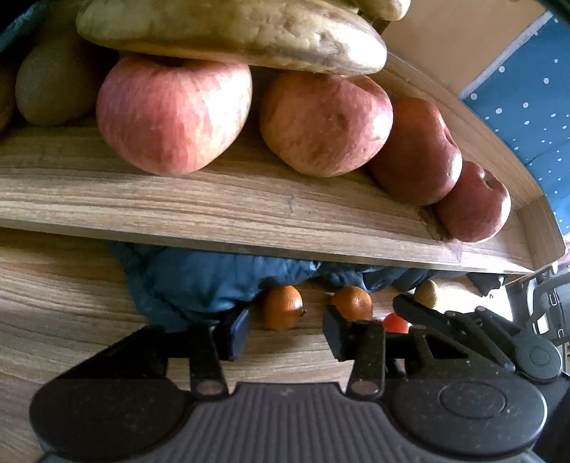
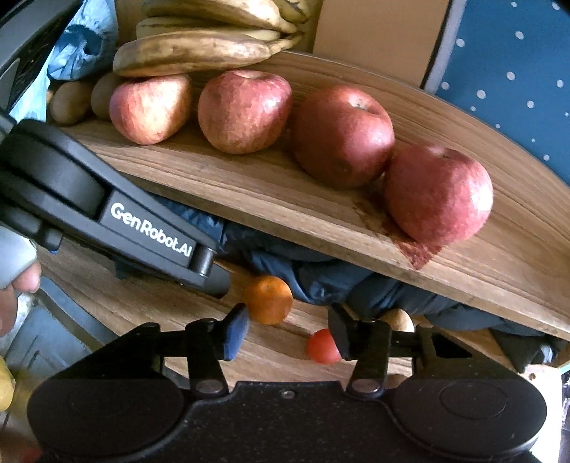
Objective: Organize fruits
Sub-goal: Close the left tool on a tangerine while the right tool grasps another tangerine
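Several red apples stand in a row on the upper wooden shelf [image 1: 249,210]; the leftmost apple [image 1: 174,114] and the one beside it [image 1: 324,124] show close up, and the rightmost apple [image 2: 438,192] sits near the shelf end. Bananas [image 1: 231,32] lie above and behind them. On the lower wooden surface lie two mandarins [image 1: 283,308] [image 1: 352,302] and a small red fruit [image 2: 322,347]. My left gripper [image 1: 285,329] is open and empty, low in front of the mandarins. My right gripper [image 2: 288,333] is open and empty near a mandarin [image 2: 269,299].
A blue cloth [image 1: 199,281] is bunched under the shelf. Brown kiwis [image 2: 71,101] sit at the shelf's left end. The left gripper's body [image 2: 142,235] crosses the right wrist view. A blue dotted wall [image 2: 516,89] stands at the right. A yellowish fruit [image 1: 427,294] lies behind.
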Demonstrator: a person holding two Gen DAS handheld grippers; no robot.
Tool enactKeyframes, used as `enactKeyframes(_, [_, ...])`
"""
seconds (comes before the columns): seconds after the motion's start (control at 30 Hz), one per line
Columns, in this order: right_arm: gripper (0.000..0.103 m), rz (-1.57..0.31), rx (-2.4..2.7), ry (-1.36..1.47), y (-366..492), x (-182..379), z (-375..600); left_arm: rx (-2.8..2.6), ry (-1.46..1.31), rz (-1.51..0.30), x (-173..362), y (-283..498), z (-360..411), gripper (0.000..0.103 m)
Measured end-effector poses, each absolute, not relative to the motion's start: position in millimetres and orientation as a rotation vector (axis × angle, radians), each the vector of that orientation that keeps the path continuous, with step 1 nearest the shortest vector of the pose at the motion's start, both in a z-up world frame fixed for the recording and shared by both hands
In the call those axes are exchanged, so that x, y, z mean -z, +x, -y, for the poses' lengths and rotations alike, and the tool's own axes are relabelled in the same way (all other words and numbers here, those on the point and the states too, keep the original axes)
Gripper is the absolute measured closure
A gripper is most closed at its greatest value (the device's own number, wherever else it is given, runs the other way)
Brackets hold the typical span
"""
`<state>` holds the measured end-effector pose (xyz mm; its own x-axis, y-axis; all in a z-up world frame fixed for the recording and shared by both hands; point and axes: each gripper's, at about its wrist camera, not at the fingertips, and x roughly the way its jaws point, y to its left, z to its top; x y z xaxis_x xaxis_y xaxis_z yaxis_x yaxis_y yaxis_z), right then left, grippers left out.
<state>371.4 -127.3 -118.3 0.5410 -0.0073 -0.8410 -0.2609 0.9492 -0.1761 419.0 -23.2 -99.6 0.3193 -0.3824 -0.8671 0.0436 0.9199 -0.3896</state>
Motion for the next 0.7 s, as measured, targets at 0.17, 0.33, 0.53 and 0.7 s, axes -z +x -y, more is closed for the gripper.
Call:
enactKeyframes(0.17, [0.059,-0.999,-0.178,-0.276,377,120,125,0.283,-0.325,-1.214,101,420,24,0.06])
enactKeyframes(0.33, [0.064,-1.009,-0.19,-0.261,383,125,122,0.273,-0.336,-1.212,105,421,20,0.066])
enactKeyframes(0.53, [0.067,-1.016,-0.216,-0.262,386,133,121,0.272,-0.356,-1.223,106,421,16,0.072])
enactKeyframes(0.7, [0.069,-1.01,-0.229,-0.285,388,137,121,0.275,-0.361,-1.226,105,420,14,0.074])
